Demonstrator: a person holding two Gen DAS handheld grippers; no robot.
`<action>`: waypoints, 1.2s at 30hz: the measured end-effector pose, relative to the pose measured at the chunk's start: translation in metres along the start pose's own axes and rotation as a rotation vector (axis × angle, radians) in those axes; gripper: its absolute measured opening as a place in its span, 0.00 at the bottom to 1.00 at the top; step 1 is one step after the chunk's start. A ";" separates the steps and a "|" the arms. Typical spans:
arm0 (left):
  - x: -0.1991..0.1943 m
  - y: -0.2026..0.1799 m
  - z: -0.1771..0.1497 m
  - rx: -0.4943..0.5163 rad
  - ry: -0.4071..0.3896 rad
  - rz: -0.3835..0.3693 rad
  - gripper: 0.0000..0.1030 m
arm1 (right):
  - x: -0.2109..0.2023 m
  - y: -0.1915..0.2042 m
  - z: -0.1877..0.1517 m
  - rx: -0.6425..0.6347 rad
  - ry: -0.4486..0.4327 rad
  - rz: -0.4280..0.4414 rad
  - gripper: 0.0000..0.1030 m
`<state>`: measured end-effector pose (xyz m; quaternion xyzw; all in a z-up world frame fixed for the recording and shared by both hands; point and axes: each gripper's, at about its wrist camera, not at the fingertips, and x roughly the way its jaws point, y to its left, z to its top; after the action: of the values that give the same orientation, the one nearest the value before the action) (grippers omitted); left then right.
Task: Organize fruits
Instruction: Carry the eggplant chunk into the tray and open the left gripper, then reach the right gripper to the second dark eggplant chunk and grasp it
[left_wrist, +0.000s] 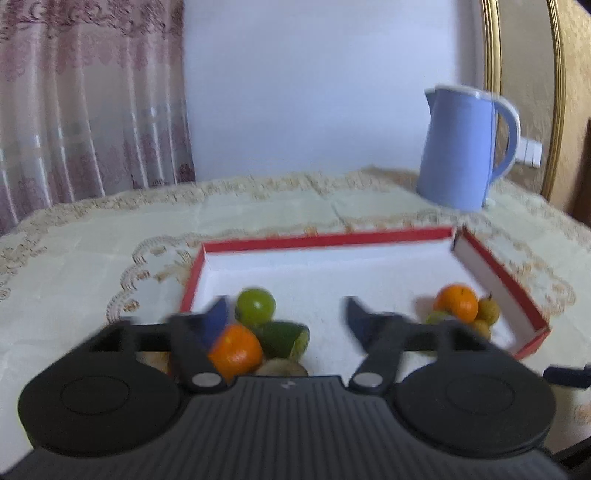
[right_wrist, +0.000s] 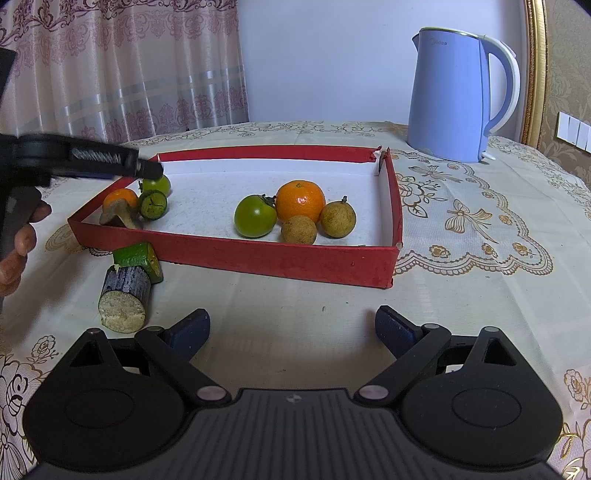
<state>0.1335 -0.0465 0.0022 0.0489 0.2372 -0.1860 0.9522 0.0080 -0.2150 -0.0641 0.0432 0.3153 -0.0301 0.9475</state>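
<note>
A red tray (left_wrist: 325, 238) (right_wrist: 258, 254) with a white floor holds two fruit groups. In the left wrist view my left gripper (left_wrist: 286, 314) stands open above the near group: an orange (left_wrist: 234, 350), a round green fruit (left_wrist: 255, 305) and a cut green piece (left_wrist: 284, 338); nothing sits between its pads. From the right wrist view the left gripper (right_wrist: 149, 170) hovers over the tray's left corner. The other group, an orange (right_wrist: 300, 201), a green fruit (right_wrist: 255, 216) and two brown longans (right_wrist: 298, 229), lies mid-tray. My right gripper (right_wrist: 291, 325) is open above the cloth in front of the tray.
Outside the tray's front left corner lie a green cut piece (right_wrist: 138, 256) and a dark cane stub (right_wrist: 123, 295). A blue kettle (right_wrist: 450, 99) stands at the back right. A person's hand (right_wrist: 18, 243) is at the left edge. A curtain hangs behind the table.
</note>
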 end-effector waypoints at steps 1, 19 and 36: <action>-0.006 0.001 0.001 0.001 -0.021 0.010 0.78 | 0.000 0.000 0.000 0.000 0.000 0.000 0.94; -0.076 0.036 -0.076 -0.081 0.042 0.114 0.96 | 0.001 0.000 0.000 0.000 0.000 0.000 0.94; -0.052 0.038 -0.086 -0.051 0.169 0.151 1.00 | -0.006 -0.002 -0.002 0.018 -0.038 0.019 0.94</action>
<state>0.0681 0.0216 -0.0491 0.0578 0.3170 -0.1030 0.9411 0.0016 -0.2163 -0.0617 0.0541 0.2963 -0.0247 0.9532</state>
